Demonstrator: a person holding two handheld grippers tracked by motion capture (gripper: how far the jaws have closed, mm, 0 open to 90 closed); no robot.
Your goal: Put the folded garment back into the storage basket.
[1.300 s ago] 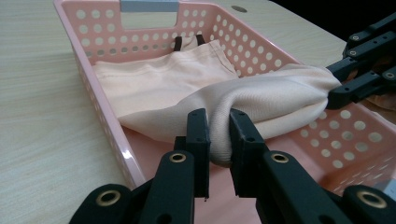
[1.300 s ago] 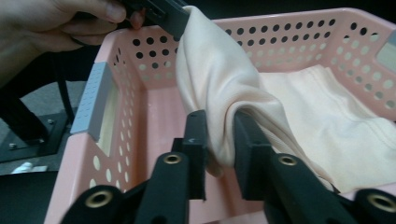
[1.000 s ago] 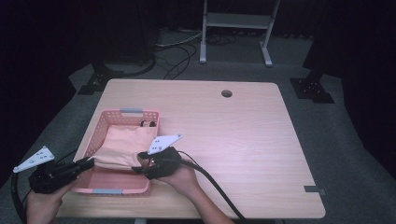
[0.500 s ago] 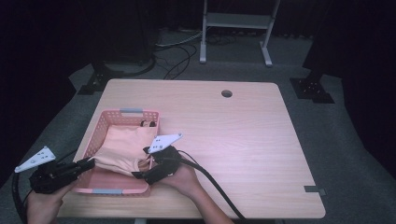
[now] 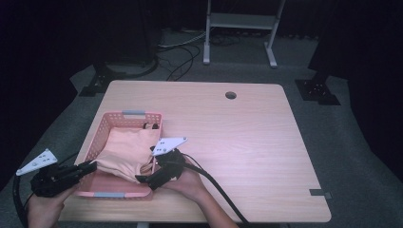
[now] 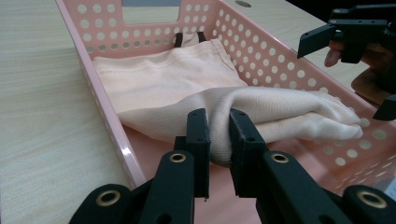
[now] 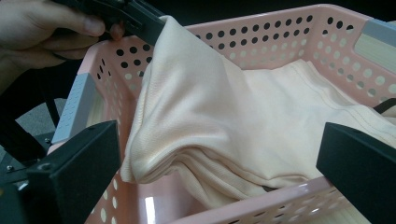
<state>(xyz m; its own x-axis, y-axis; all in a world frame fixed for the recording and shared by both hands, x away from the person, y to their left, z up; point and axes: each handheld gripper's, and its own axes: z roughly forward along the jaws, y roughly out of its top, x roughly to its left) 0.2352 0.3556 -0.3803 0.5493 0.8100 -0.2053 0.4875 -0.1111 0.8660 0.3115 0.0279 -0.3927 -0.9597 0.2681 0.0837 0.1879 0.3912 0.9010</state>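
- Pinching a fold of the peach cloth [image 6: 261,109], the left gripper [image 6: 218,135] has its jaws closed on the fabric; the fold bulges between the two black jaws, above the basket's near-left wall.
- Risk, left side: the hold takes in only a narrow fold. A quick lift could let the cloth slide out, or drag the light pink basket [image 5: 100,130] along the wooden table [image 5: 247,137] with it.
- Cloth location: mostly inside the basket, heaped, one part raised toward the left gripper; a dark strap [image 6: 187,39] shows at the far end.
- Right gripper [image 7: 219,172]: jaws spread wide, holding nothing, standing at the basket's right rim with the cloth between and beyond them.
- Risk, right side: closing low here could catch the perforated rim along with the fabric.
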